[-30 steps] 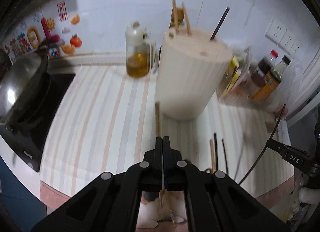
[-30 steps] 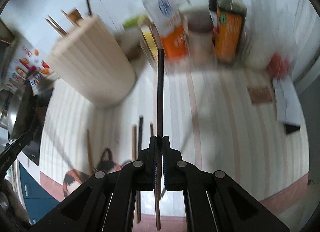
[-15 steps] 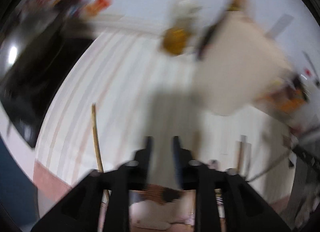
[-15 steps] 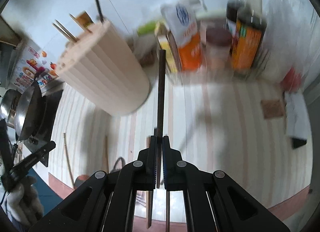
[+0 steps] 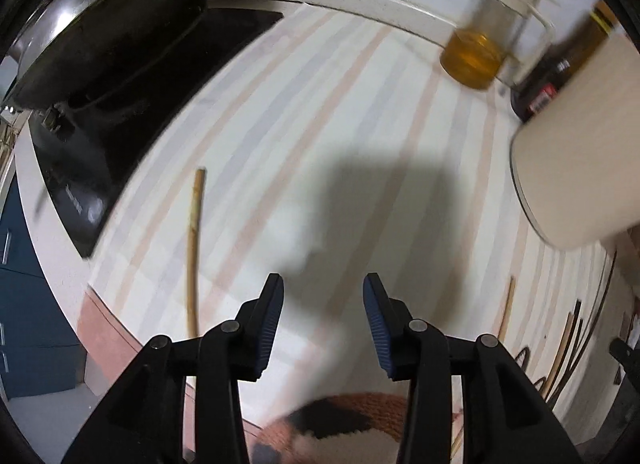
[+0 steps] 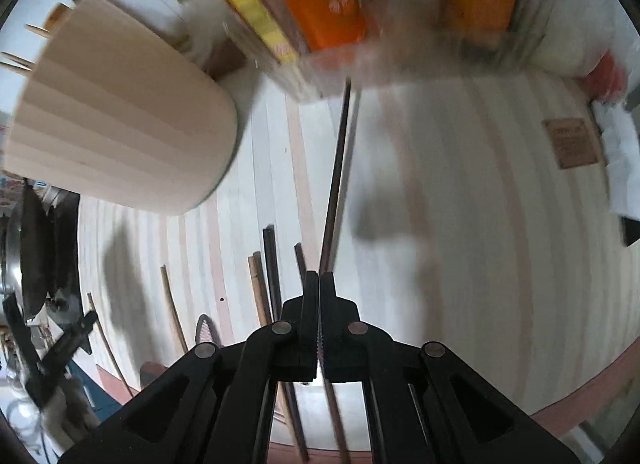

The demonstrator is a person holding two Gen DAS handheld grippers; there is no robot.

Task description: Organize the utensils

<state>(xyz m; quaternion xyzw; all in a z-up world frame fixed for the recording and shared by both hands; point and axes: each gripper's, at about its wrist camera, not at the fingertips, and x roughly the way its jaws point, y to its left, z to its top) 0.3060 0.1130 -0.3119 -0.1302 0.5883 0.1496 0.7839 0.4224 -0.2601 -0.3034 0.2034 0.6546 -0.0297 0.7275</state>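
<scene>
- The left gripper (image 5: pixel 323 290) points down at the striped countertop (image 5: pixel 320 111) with its jaws apart and nothing between the blue pads (image 5: pixel 276 320).
- A light bamboo chopstick (image 5: pixel 193 248) lies flat on the counter just left of that gripper's left finger, clear of it.
- The right gripper (image 6: pixel 319 284) is pinched on a dark chopstick (image 6: pixel 336 167), which runs forward from the jaws toward the seasoning packets (image 6: pixel 320 11) at the back.
- More loose chopsticks (image 6: pixel 269 268), dark and wooden, lie on the counter just left of the right gripper.
- The cream ribbed utensil holder (image 6: pixel 120 115) stands upright at the left, chopstick ends poking from its top.
- An oil dispenser (image 5: pixel 486 39) stands near the wall, and a wok (image 5: pixel 92 23) sits on the black cooktop (image 5: pixel 120 111).
</scene>
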